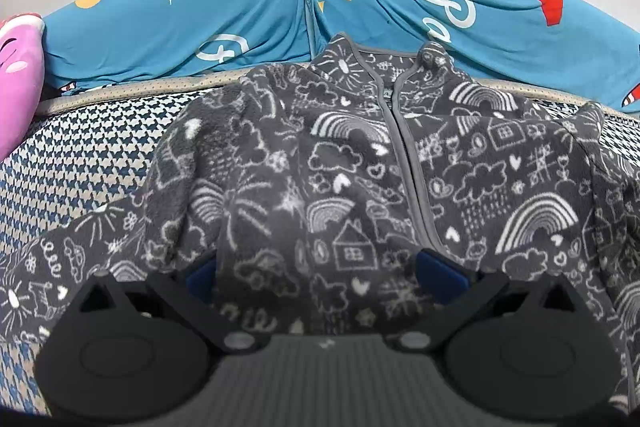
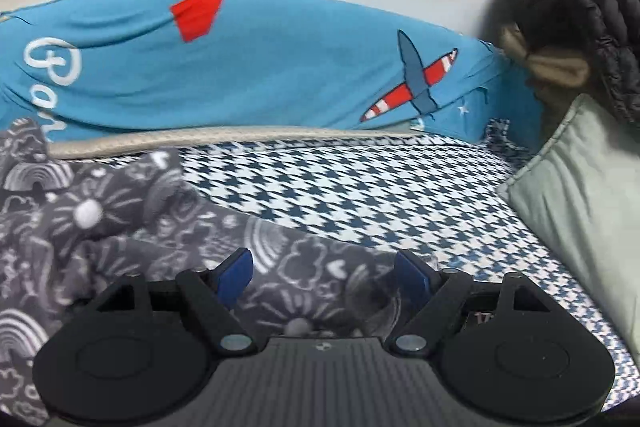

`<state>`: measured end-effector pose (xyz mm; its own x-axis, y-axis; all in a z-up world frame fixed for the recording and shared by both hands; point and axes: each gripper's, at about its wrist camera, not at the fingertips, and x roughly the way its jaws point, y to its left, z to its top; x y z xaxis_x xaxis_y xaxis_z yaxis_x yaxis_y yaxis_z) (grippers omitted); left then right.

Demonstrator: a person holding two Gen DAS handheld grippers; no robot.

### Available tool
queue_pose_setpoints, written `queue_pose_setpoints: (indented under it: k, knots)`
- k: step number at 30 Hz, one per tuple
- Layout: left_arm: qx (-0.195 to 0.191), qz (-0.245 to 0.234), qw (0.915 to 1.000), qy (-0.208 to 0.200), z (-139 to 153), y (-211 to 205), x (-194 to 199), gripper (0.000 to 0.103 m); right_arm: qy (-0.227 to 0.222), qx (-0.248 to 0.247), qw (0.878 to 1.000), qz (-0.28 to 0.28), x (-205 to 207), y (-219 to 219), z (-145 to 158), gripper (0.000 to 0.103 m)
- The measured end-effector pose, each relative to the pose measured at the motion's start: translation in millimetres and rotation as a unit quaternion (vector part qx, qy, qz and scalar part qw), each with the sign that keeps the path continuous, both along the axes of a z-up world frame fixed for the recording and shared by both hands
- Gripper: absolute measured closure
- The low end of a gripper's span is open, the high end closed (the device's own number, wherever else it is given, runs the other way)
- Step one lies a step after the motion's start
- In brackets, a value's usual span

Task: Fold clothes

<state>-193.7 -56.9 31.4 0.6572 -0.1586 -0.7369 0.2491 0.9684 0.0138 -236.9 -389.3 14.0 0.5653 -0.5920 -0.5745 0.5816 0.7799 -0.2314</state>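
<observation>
Grey doodle-print fleece jacket (image 1: pixel 340 179) lying front-up on the houndstooth bed cover (image 1: pixel 92 147); its collar points away from me toward the blue printed bedding (image 1: pixel 224 11) at the wall, so the zip and long axis run straight ahead. My left hand-held gripper (image 1: pixel 320 279) has its blue pads spread wide, with the jacket's lower front bulging between them, not pinched. My right hand-held gripper (image 2: pixel 324 275) is likewise spread wide over a sleeve or side part of the jacket (image 2: pixel 120 227). A grey-green cushion (image 2: pixel 580 195) lies at right.
</observation>
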Motion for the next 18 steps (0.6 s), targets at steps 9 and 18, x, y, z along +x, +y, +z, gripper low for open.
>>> queue_pose_setpoints:
  k: [9, 18]
  knots:
    - [0.002, 0.000, 1.0000, 0.001, 0, -2, -1, 0.000, 0.048, 0.043, 0.998, 0.011, 2, -12, -22, 0.025]
    - [0.005, -0.003, 1.0000, 0.001, 0, -3, -1, 0.000, 0.042, 0.045, 0.997, 0.047, 1, 3, -26, 0.094]
